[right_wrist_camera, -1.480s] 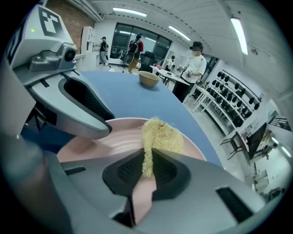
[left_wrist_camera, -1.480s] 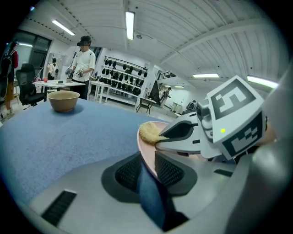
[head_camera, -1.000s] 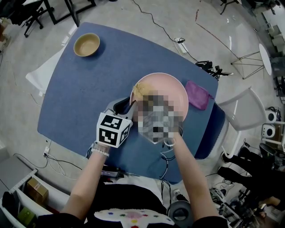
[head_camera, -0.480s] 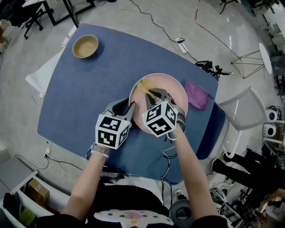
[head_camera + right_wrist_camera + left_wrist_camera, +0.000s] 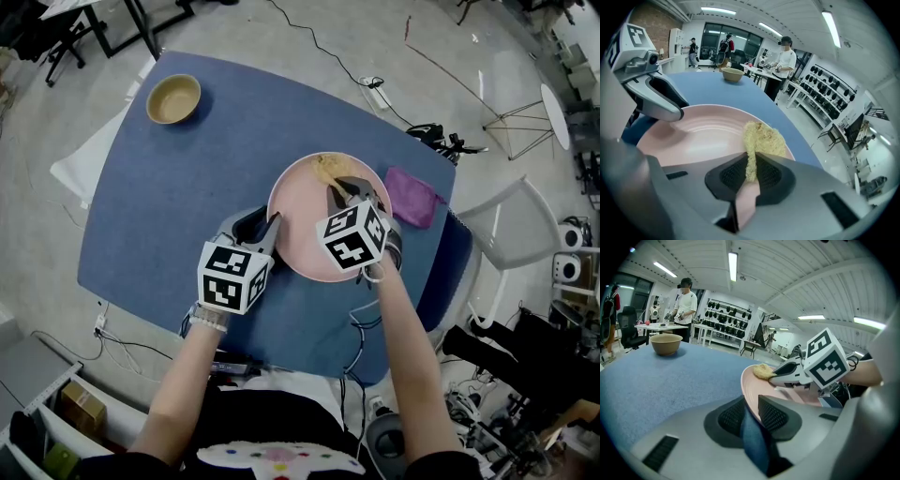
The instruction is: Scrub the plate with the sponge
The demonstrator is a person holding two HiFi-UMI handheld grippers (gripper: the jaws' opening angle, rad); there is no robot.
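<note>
Left gripper (image 5: 272,224), forearm extended, is clamping the smooth round pink plate (image 5: 302,246) by its rim; right gripper (image 5: 341,193), angled downward, is pinching a coarse yellow sponge (image 5: 325,167) against it.

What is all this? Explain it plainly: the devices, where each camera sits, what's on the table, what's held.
No robot here: a person works two hand-held two-jaw grippers. One picture comes from a camera on the person's head, looking down; the other two from cameras on the grippers. On the blue table lie a pink plate, a tan bowl and a purple cloth. The left gripper clamps the plate's rim; the right gripper pinches a yellow sponge resting on the plate.
</note>
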